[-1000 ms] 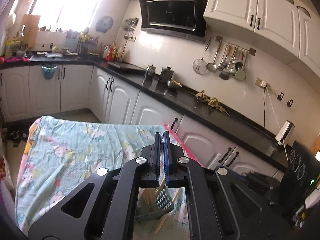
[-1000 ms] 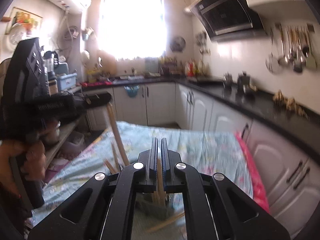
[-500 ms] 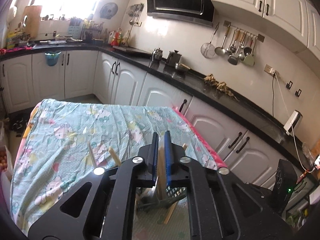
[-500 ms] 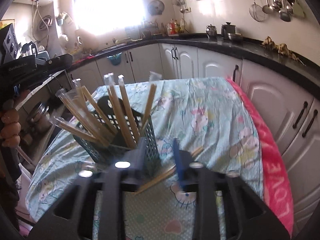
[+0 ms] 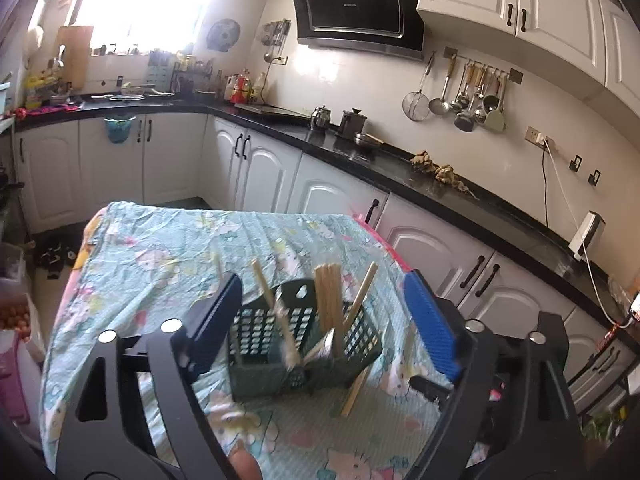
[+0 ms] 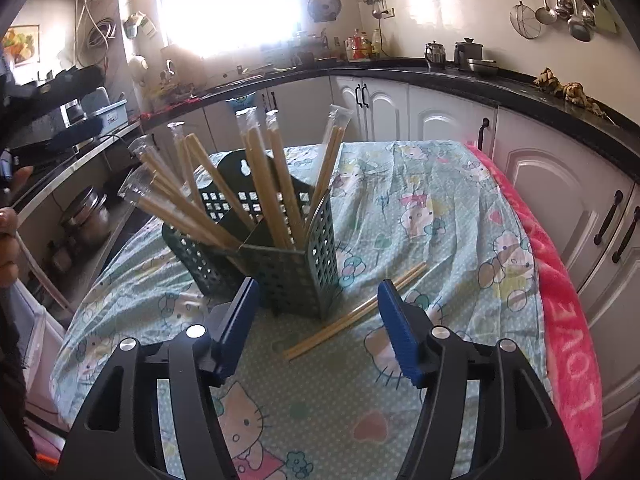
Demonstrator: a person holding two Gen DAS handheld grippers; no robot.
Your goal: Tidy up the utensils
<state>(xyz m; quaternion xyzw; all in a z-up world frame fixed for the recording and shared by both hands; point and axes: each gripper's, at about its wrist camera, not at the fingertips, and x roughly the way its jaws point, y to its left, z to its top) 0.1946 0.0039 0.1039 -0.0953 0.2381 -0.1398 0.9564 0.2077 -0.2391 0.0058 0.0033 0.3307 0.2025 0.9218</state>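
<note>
1. While its jaws are opening, the left tool (image 5: 324, 308) stands wide in the lower middle of its frame with nothing pressed between the pads; the dark green perforated holder (image 5: 296, 344) shows in the gap beyond them.
2. The right tool (image 6: 316, 320) is likewise opening, its blue pads apart and gripping nothing; the holder's (image 6: 280, 256) near corner lies just ahead between them.
3. In the right wrist view the holder stands upright at frame centre on the cloth-covered surface (image 6: 420, 208), divided into compartments, with roughly eight wrapped chopstick pairs (image 6: 264, 176) leaning out of it; an exact count is uncertain where they overlap.
4. One loose chopstick pair (image 6: 356, 312) lies flat on the cloth, touching or just beside the holder's lower right corner, running toward the lower middle of the frame.
5. Open cloth lies to the right of the holder and in front of it; a pink towel (image 6: 560, 300) runs along the surface's right edge.
6. White cabinets (image 6: 540, 184) stand close beyond that right edge; the far edge of the surface drops off at the frame's middle, with floor beyond.
7. At the left edge of the right wrist view, fingers of a hand (image 6: 8, 240) show.
</note>
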